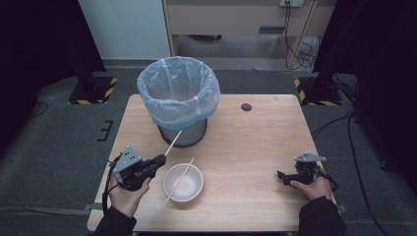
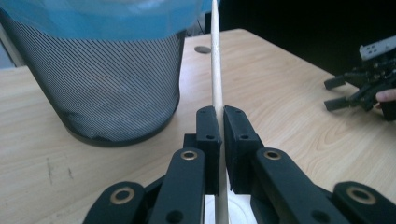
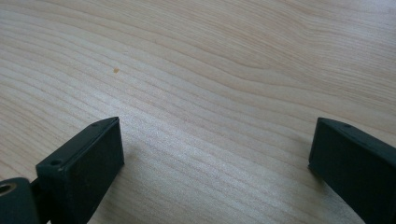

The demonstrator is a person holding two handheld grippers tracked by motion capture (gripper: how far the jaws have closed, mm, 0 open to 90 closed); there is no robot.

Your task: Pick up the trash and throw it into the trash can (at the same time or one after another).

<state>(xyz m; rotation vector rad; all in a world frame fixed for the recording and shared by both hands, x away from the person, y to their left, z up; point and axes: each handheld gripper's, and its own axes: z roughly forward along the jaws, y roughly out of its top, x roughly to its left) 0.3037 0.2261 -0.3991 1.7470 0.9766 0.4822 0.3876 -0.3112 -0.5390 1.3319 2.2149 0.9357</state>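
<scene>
Table (image 1: 255,147): chopstick (image 1: 179,181) across white bowl (image 1: 183,182).

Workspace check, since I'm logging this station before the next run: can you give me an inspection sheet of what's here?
Surface: wooden table, bare grain, round dark cap near the far edge.
Job's things: one chopstick clamped in the left gripper, pointing toward the lined mesh bin; second chopstick lying across the white bowl.
Clutter: nothing seen.
Grippers: left jaws shut on the chopstick; right gripper jaws open, empty, over the table.
Cables: black cable trails from the left gripper; loose leads on the floor.
Surroundings: grey carpet, striped stand bases.
</scene>
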